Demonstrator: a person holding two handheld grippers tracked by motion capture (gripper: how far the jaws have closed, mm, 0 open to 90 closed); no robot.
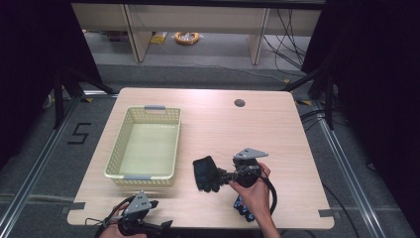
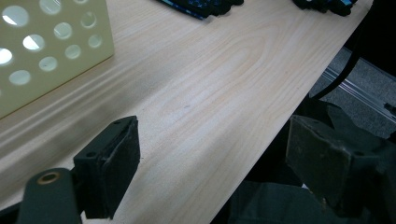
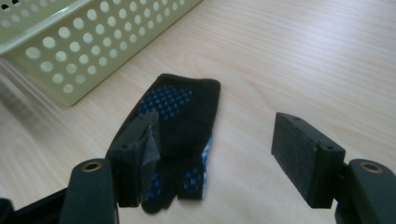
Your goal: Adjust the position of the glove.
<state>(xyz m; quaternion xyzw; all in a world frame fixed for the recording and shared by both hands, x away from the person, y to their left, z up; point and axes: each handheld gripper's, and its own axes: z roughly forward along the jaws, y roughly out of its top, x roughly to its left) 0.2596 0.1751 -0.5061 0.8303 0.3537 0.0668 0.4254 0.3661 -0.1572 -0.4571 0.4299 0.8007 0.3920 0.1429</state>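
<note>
A black glove [image 1: 204, 171] with blue grip dots lies flat on the wooden table [image 1: 223, 129], right of a pale yellow perforated basket [image 1: 143, 144]. My right gripper [image 1: 221, 176] stands open at the glove's right edge. In the right gripper view the glove [image 3: 184, 109] lies just ahead and to the left; the left pad [image 3: 140, 154] hangs over its finger end, while the right pad [image 3: 301, 156] is over bare wood. A second blue-dotted glove [image 1: 242, 206] lies partly under the person's right hand. My left gripper [image 1: 163, 225] is open at the table's front edge, empty.
The basket [image 3: 93, 42] is empty and has grey handles at both short ends. In the left gripper view its corner [image 2: 46, 51] is at upper left, and both gloves [image 2: 205, 5] peek in along the top. A round cable hole [image 1: 239, 103] sits near the far edge.
</note>
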